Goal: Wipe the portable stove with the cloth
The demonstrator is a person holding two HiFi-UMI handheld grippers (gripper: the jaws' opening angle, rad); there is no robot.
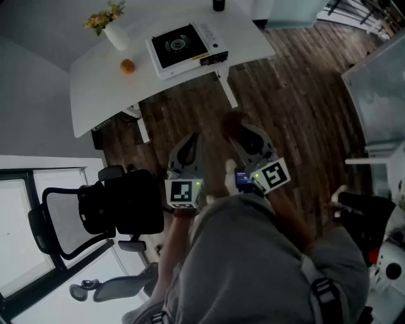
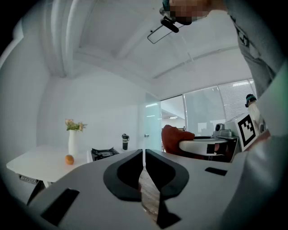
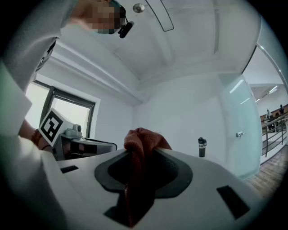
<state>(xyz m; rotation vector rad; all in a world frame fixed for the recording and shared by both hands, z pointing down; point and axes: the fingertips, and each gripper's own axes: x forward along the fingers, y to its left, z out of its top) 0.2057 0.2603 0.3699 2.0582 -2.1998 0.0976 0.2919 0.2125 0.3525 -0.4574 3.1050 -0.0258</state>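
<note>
Cloth [image 1: 233,121], rust-red and bunched, sits in the right gripper [image 1: 245,134] in the head view, well short of the portable stove [image 1: 183,45]. The stove rests on a white table [image 1: 95,101] across a stretch of wood floor. An orange [image 1: 128,66] lies just left of the stove, with a vase of flowers [image 1: 114,31] further left. A dark bottle [image 1: 218,5] stands behind the stove's right corner. The left gripper [image 1: 188,147] is held beside the right one, just as far from the stove.

From the left gripper view, its jaws are pressed together with nothing between them. The stove shows small and distant ahead, between the orange and the bottle, and the cloth pokes up off to the right.

From the right gripper view, the jaws are clamped on a fold of the cloth, which bulges above their tips and hangs down between them. The stove is out of this view; only the bottle shows.

By my reckoning this is the approach: cloth in hand, wiping not yet begun. The next move calls for closing in on the stove and bringing the cloth down onto its top, with enough of it spread to rub the surface. The empty left gripper looks free to steady the stove's body.
</note>
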